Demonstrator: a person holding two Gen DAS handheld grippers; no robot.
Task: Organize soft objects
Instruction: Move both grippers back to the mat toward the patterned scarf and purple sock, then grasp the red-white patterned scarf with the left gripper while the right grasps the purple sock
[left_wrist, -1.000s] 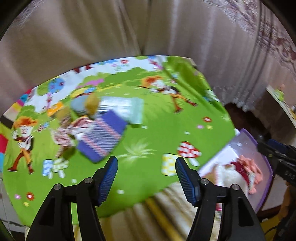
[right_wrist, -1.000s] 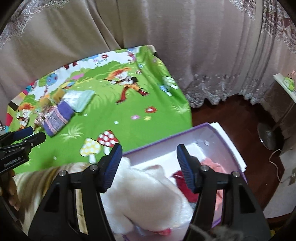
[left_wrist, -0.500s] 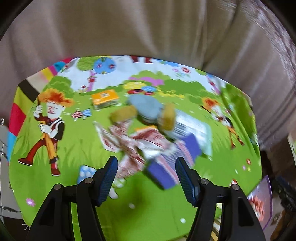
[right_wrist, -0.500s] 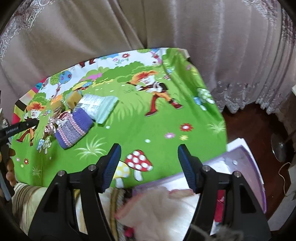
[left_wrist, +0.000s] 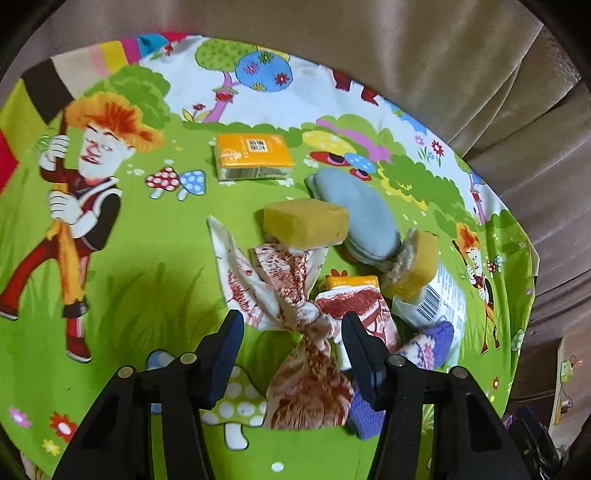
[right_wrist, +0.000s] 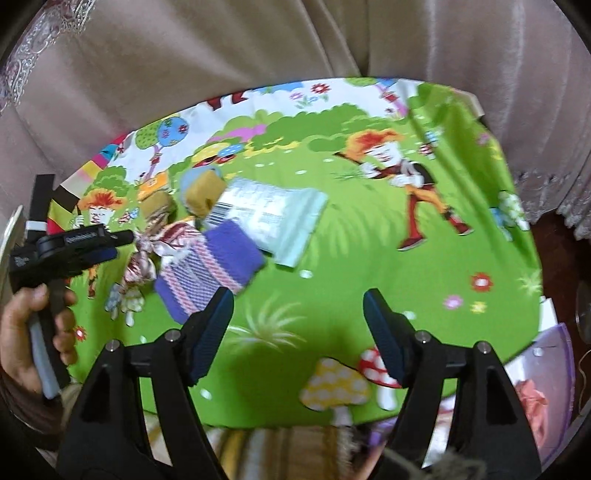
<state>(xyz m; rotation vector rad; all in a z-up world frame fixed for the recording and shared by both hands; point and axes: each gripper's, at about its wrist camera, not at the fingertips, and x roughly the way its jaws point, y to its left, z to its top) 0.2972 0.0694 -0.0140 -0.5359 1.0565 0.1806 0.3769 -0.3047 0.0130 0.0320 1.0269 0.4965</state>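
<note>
1. My left gripper (left_wrist: 291, 350) has its fingers (left_wrist: 225, 354) partly spread and closing. The knotted red-and-white printed cloth (left_wrist: 303, 321) lies between them, its knot right in the gap, but the pads do not press it, so nothing is grasped.
2. My right gripper (right_wrist: 299, 328) has its fingers (right_wrist: 212, 332) wide and opening. They are released, with only bare green cover between them.
3. Everything sits on a desk under a bright cartoon cover (right_wrist: 369, 266) with mushrooms and a red-haired figure printed on it.
4. In the left view, the lower tail of the printed cloth runs toward the near edge of the desk, and its upper ends fan out away from me.
5. Just beside the right-hand finger of the left gripper lies a purple knitted piece with pink stripes (left_wrist: 428, 343), touching the cloth. In the right view the same piece (right_wrist: 210, 269) lies just beyond my right gripper's left-hand finger, apart from it.
6. Past the cloth's knot a yellow sponge (left_wrist: 306, 223) rests on the cloth's upper ends.
7. To its right lie a grey-blue soft piece (left_wrist: 364, 210), a second yellow sponge with a scouring face (left_wrist: 419, 264), a small orange-topped pack (left_wrist: 352, 282) and a clear-wrapped pack with a barcode (left_wrist: 439, 299), all crowded together.
8. Farther toward the far edge an orange pack (left_wrist: 253, 155) lies alone.
9. In the right view, the hand (right_wrist: 26, 339) holding my left gripper shows at the left edge of the desk.
10. Off the desk's near right corner I see part of a purple-rimmed bin (right_wrist: 561, 343) with something pink inside.
</note>
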